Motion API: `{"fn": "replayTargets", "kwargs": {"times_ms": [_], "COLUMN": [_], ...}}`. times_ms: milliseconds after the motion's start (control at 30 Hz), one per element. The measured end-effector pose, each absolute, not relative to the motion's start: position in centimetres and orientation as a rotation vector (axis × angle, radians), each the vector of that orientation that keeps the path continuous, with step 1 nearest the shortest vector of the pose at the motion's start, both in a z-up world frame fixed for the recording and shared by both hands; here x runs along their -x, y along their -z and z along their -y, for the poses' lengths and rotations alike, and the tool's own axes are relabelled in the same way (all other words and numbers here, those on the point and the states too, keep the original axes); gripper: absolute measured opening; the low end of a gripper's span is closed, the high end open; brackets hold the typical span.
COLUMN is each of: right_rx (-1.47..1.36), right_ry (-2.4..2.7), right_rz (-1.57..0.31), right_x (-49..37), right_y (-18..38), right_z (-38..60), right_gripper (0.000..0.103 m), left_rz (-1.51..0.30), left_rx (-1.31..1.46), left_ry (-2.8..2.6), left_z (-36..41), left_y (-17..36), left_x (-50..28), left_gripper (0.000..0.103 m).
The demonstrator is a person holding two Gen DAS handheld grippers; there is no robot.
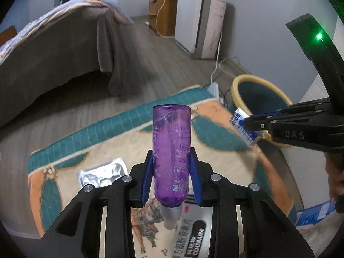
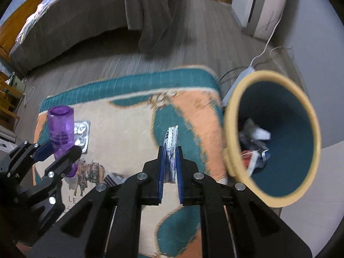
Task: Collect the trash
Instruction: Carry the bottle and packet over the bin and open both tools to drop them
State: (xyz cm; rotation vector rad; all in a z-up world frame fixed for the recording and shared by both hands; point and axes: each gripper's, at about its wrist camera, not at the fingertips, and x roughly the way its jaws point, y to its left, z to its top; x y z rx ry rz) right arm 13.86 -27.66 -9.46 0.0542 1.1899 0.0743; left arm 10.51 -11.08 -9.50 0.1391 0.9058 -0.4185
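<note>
My left gripper (image 1: 171, 165) is shut on a purple plastic bottle (image 1: 171, 150), held bottom-up with its white cap pointing back at the camera, above the patterned rug (image 1: 103, 146). The same bottle (image 2: 61, 129) and left gripper (image 2: 56, 150) show at the left of the right wrist view. My right gripper (image 2: 170, 157) is shut on a thin blue-and-white packet (image 2: 171, 148), seen edge-on; in the left wrist view that packet (image 1: 244, 126) hangs from the right gripper (image 1: 252, 125) next to the bin. The teal bin with a yellow rim (image 2: 277, 135) holds crumpled trash.
A silver blister pack (image 1: 103, 174) lies on the rug, with a Coltalin box (image 1: 193, 234) and a blue box (image 1: 316, 212) nearer me. A bed with a brown cover (image 1: 64, 47), a white appliance (image 1: 197, 19) and cables with a power strip (image 1: 212, 86) stand beyond the rug.
</note>
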Motion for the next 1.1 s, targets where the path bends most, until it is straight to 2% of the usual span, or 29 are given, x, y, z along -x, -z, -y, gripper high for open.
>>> {"fn": "replayTargets", "kwargs": {"times_ms": [600, 1100], "right_rx": [-0.097, -0.248], "right_ry": [0.093, 0.225], "right_rz": [-1.059, -1.119], "right_x": [-13.9, -13.4], "right_y": [6.4, 10.3], "right_z": [40.8, 49.7], "right_gripper": [0.010, 0.010], "left_rz": [-0.845, -0.932], "left_rx": [-0.190, -0.263], "left_ry": [0.508, 0.728], "left_z": [18.3, 30.2], "left_y": [7.5, 8.2], "left_x": [-10.3, -10.6], "left_gripper": [0.033, 0.034]}}
